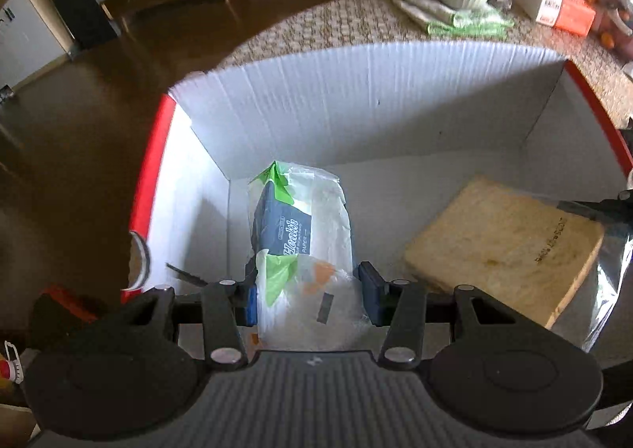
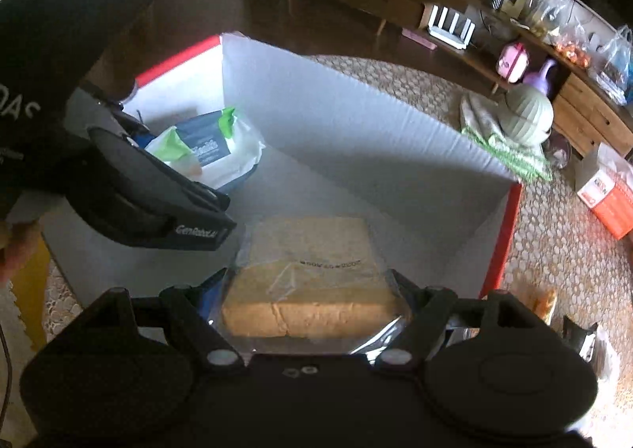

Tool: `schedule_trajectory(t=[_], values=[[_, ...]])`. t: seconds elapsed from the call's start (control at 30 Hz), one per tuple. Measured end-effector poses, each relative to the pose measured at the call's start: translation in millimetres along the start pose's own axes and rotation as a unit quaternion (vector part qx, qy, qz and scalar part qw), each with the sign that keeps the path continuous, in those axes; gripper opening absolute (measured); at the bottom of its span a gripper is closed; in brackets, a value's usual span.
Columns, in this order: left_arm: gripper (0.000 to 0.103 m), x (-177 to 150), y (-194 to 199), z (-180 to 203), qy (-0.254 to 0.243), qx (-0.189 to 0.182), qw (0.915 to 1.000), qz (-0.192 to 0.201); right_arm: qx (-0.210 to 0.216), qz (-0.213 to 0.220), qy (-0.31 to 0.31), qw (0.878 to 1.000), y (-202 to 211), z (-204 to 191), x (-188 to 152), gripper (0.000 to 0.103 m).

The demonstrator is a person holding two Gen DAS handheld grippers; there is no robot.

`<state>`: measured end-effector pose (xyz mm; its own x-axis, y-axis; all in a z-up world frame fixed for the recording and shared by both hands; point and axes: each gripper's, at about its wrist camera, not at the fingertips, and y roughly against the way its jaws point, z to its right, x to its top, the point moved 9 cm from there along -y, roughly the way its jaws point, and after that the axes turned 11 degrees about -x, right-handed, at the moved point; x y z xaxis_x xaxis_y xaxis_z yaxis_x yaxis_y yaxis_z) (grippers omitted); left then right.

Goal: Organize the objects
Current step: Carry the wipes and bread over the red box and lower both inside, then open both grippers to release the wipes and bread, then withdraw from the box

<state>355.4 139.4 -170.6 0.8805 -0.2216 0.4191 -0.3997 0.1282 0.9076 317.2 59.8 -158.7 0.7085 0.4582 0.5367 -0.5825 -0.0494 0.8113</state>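
White corrugated walls with red edges form the open box (image 1: 316, 92) into which both items are being lowered. At the left of the box, the left gripper (image 1: 308, 295) has its two fingers pressed against the sides of the tissue pack (image 1: 300, 226), a soft plastic-wrapped bundle printed in dark blue and green; the grip sits at the pack's near end, and the long axis of the pack runs straight away from the fingers toward the far wall, close beside the left wall. Whether the pack already rests on the box floor cannot be told from either view. At the right, the right gripper (image 2: 308, 297) has its fingers spread wide on either side of the bread (image 2: 312, 278), a tan loaf in a clear bag, square in outline, lying flat on the floor of the box; whether the fingers press the bag or merely flank it cannot be told. The bread lies directly ahead of the right gripper and well apart from the tissue pack, with bare box floor between them. Each item is nearest its own gripper, so the coming move appears to be release and straight withdrawal, backward along each item's axis. Beyond the box, a woven rug (image 2: 554, 250) carries further items.
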Motion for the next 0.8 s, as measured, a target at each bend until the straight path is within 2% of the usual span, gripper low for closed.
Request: schedule_trajectory(t=[0.17, 0.23, 0.3, 0.4, 0.57, 0.8], values=[[0.052, -4.1, -8.0, 0.5, -0.002, -0.011, 0.9998, -0.017, 0.013, -0.021, -0.011, 1.0, -4.6, 0.5, -1.6, 0.082], [0.056, -5.2, -8.3, 0.3, 0.001, -0.012, 0.9997, -0.02, 0.011, -0.021, -0.007, 1.0, -4.5, -0.9, -1.7, 0.083], [0.065, -5.3, -6.0, 0.3, 0.0, -0.015, 0.9998, -0.014, 0.009, -0.021, -0.006, 1.0, -3.9, -0.7, -1.7, 0.083], [0.07, -4.8, -2.3, 0.6, -0.001, -0.011, 0.9999, -0.008, 0.004, -0.018, -0.006, 1.0, -1.2, 0.8, -3.0, 0.085], [0.07, -4.3, 10.7, -0.1, 0.008, -0.011, 0.9999, 0.01, 0.008, -0.013, -0.014, 1.0, 7.8, 5.2, -3.5, 0.086], [0.07, -4.5, 41.8, 10.0, 0.006, -0.009, 0.9992, 0.039, 0.008, 0.017, -0.01, 1.0, 35.3, 10.9, -2.8, 0.09]])
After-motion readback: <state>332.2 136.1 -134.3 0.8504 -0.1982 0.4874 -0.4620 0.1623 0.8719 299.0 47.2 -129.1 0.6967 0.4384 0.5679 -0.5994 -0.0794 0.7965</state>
